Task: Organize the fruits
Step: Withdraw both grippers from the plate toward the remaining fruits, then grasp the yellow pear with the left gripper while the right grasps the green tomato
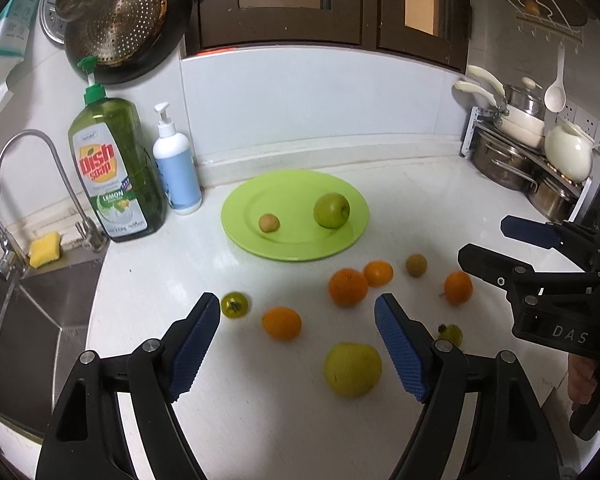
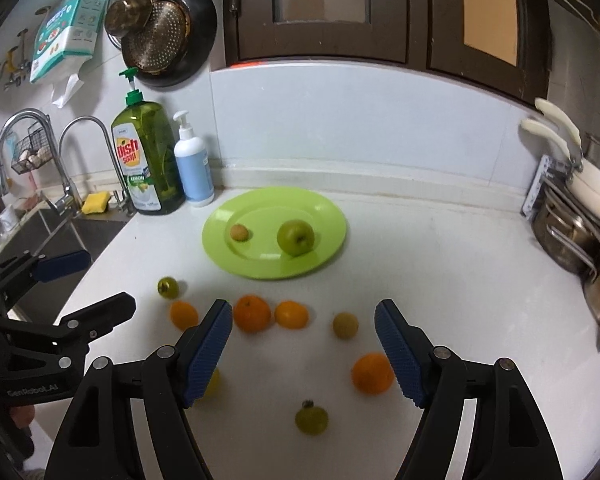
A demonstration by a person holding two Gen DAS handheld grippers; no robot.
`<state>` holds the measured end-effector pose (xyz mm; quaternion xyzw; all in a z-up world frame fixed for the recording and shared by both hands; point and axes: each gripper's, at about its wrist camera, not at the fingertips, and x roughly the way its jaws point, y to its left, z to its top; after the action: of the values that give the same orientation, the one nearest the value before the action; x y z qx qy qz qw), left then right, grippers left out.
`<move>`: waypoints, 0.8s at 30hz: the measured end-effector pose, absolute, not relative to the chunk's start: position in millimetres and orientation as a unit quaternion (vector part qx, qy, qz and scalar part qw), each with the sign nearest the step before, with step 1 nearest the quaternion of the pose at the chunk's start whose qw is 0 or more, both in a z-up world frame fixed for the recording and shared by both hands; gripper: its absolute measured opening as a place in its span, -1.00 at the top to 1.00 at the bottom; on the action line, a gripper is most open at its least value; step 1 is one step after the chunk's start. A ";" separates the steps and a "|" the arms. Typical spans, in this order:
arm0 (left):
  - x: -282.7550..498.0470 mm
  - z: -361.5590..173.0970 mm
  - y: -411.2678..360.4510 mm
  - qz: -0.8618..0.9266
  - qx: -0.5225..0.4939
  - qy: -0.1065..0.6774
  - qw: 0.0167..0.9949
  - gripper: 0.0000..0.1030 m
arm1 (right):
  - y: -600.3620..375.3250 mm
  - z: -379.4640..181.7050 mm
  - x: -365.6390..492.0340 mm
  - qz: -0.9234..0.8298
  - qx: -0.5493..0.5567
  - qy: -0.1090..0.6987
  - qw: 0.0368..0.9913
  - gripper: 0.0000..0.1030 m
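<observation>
A green plate at the back of the white counter holds a green apple and a small brown fruit. Several oranges lie loose in front of it, such as one and another. A yellow-green apple lies near my left gripper, which is open and empty. Small green fruits and a brown one lie around. My right gripper is open and empty above the fruits.
A dish soap bottle and a white pump bottle stand left of the plate. A sink with a tap and a yellow sponge is at the left. Stacked pots stand at the right.
</observation>
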<state>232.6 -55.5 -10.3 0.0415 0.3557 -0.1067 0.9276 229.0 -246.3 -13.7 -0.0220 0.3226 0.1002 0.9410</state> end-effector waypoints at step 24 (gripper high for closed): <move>217.7 -82.4 -85.4 -0.130 0.075 0.421 0.894 -0.53 | -265.1 -96.1 216.0 0.099 -0.001 0.441 0.892 -0.43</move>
<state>217.7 -85.4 -82.4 0.0751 0.4214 -0.1303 0.8943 216.0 -265.1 -96.1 -0.0010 0.4407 0.0989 0.8922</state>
